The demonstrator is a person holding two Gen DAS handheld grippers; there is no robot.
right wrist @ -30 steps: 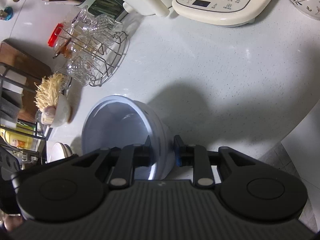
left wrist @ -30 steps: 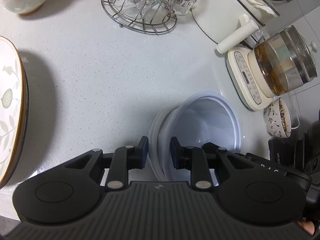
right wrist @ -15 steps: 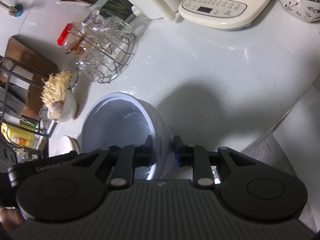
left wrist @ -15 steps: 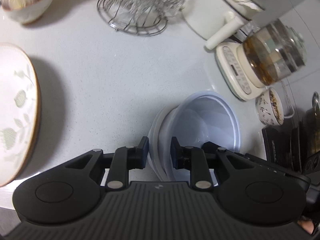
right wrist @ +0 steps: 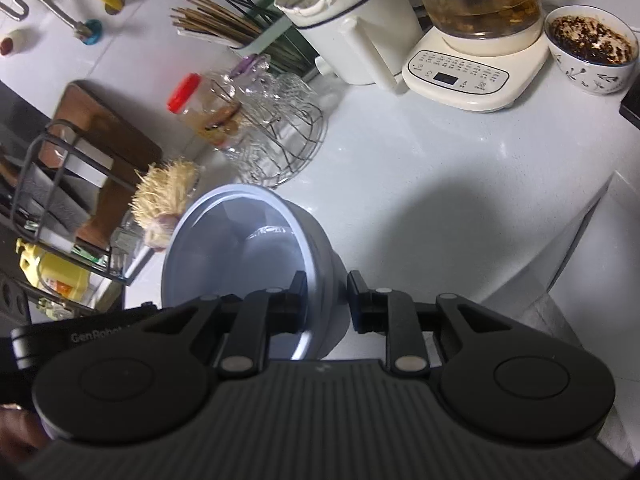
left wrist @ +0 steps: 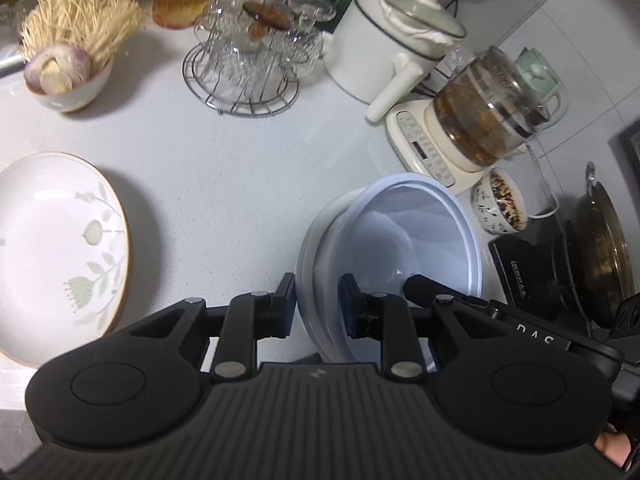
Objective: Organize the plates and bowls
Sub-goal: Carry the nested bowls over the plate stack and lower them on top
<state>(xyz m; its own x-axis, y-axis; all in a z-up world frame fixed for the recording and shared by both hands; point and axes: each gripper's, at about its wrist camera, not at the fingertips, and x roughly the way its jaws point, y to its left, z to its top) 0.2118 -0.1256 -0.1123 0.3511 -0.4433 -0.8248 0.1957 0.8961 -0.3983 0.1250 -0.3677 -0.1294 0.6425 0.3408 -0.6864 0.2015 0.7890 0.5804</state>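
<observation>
Both claws are clamped on the stack of pale blue bowls, which hangs tilted above the white table: the left claw pinches the rim on one side, one pad outside the wall and one inside, and the right claw grips the opposite rim the same way. To the left of the bowls, well apart, a floral plate with a brown edge lies flat on the table. Along the back stand a wire rack of glasses, a white pot with a side handle, and a glass kettle on a cream base with buttons. Just beside that base sits a small patterned bowl with dark grains in it, close to the lifted stack's far rim. At the far left a white bowl holding garlic and pale straw-like fibres rests near the table's back. In the right wrist view a dish rack and a wooden board crowd the side beyond the stack, with chopsticks in a holder behind the glasses
</observation>
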